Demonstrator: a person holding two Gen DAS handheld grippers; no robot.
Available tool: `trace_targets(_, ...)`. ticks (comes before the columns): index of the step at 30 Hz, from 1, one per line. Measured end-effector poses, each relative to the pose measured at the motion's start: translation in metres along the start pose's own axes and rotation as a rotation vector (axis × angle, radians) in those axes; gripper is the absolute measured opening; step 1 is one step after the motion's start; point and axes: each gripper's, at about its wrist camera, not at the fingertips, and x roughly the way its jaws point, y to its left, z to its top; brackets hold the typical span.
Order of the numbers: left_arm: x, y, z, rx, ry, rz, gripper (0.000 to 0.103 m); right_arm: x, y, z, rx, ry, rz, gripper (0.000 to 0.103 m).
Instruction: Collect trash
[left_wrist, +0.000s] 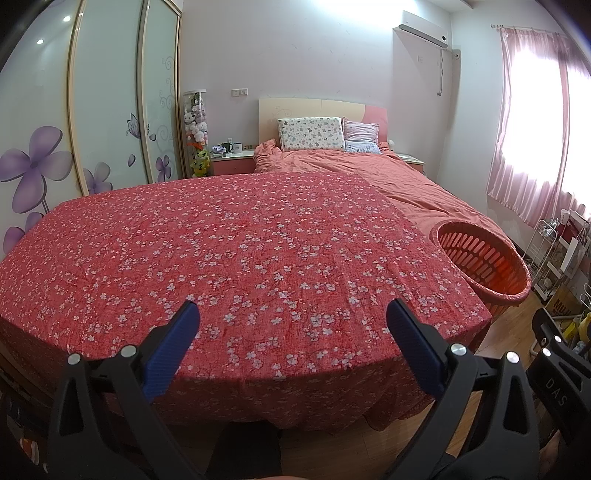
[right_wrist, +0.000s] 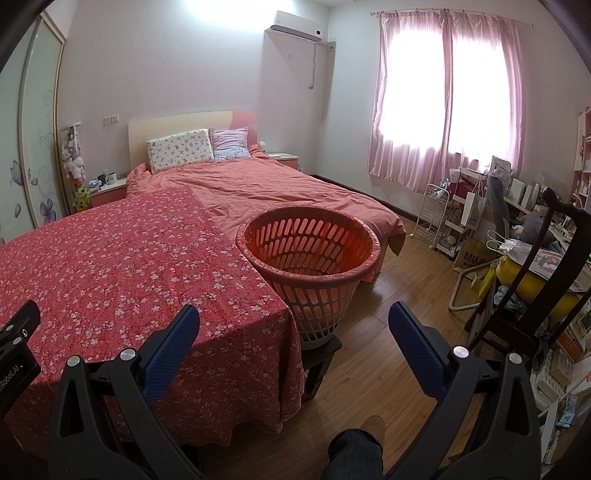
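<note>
A table under a red flowered cloth fills the left wrist view; it also shows in the right wrist view. I see no trash on it. An orange slotted basket lined with a thin bag stands on a low stool at the table's right corner; it also shows in the left wrist view. My left gripper is open and empty over the table's near edge. My right gripper is open and empty, in front of the basket and above the table's corner.
A bed with a salmon cover lies behind the table. A dark chair and cluttered shelves stand at the right on the wooden floor. A wardrobe with flower doors is at the left. My leg is below.
</note>
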Motion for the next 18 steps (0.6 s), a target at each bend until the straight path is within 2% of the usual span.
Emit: trace_targets(18, 0.0008, 0.0018, -0.0016, 0.003, -0.001, 0.007, 0.099, 0.0003, 0.0008, 0.0003, 0.000, 0.002, 0.002, 0.101)
